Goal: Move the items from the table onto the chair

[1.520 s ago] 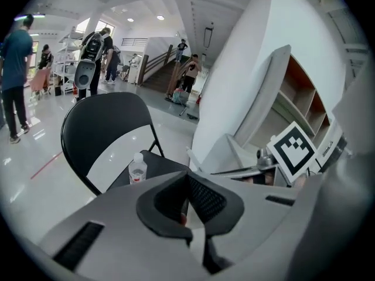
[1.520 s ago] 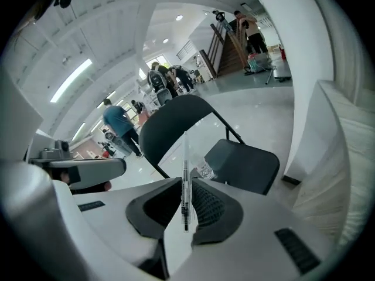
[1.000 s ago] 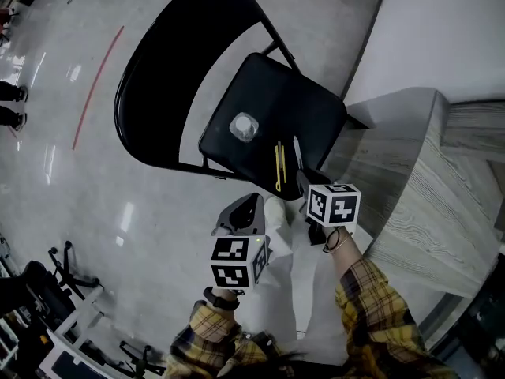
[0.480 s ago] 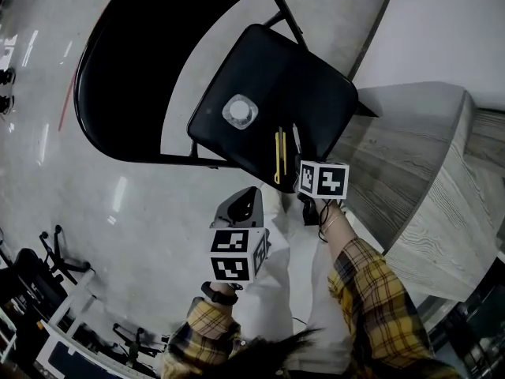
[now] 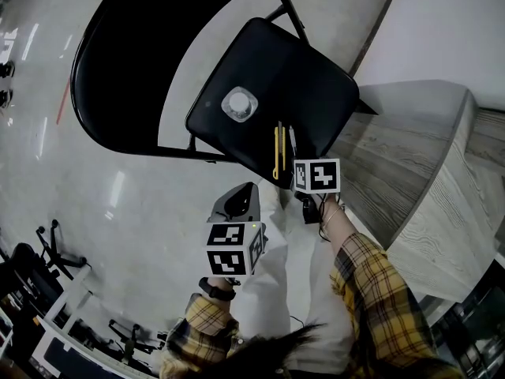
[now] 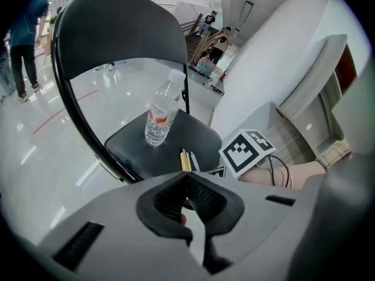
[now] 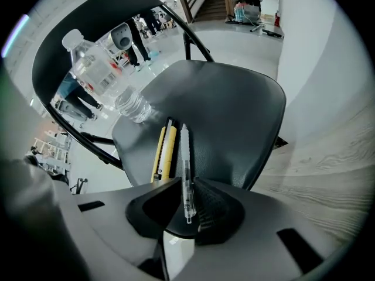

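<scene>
A black folding chair (image 5: pixel 272 69) stands on the floor. On its seat (image 7: pixel 234 104) stand a clear water bottle (image 5: pixel 239 103) (image 7: pixel 99 69) and, near the front edge, a yellow utility knife (image 5: pixel 277 150) (image 7: pixel 165 148). My right gripper (image 7: pixel 184 206) is shut on a clear pen (image 7: pixel 186 168), which sticks out over the seat just right of the knife. In the head view the pen (image 5: pixel 292 139) shows beyond the right gripper's marker cube (image 5: pixel 317 175). My left gripper (image 5: pixel 241 204) (image 6: pixel 188 195) hangs shut and empty before the chair's front-left edge.
A grey wooden table (image 5: pixel 418 188) lies to the right of the chair, with a white wall (image 5: pixel 450 30) behind it. The chair's curved backrest (image 5: pixel 126 61) rises at the far side. The floor is glossy. Equipment stands (image 5: pixel 47 290) sit at the lower left.
My right gripper has carried the pen a little farther over the seat, beside the knife. The left gripper has barely moved. The head view has shifted closer to the chair.
</scene>
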`<state>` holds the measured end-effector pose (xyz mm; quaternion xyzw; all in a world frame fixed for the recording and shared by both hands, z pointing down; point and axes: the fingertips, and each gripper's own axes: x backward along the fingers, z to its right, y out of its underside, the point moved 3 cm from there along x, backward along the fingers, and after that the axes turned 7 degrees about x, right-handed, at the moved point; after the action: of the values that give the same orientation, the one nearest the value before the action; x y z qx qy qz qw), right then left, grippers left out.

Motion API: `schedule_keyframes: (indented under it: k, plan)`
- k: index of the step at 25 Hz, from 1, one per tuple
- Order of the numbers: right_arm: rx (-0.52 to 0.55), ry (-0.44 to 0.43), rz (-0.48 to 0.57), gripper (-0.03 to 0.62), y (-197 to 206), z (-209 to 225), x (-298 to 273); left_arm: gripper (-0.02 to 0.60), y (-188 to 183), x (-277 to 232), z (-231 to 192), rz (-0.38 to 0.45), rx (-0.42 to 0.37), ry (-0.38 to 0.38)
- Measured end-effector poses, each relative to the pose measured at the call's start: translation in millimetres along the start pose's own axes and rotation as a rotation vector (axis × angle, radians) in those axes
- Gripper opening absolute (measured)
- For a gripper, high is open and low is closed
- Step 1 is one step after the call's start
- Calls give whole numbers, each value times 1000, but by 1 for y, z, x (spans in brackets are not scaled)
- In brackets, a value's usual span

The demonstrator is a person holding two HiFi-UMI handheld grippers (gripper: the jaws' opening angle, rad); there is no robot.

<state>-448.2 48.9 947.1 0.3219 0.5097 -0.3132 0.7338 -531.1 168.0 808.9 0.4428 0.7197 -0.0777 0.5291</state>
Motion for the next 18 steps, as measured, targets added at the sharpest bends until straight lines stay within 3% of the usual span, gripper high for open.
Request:
schedule_keyframes:
  k: [10,18]
  plan:
    - [-36,-51,144,67,-10,-25,41,3,6,20,8,28,-29,1]
    - [86,-175,323,66,-28,-81,165,3,-22,77,44,98,-64,-10]
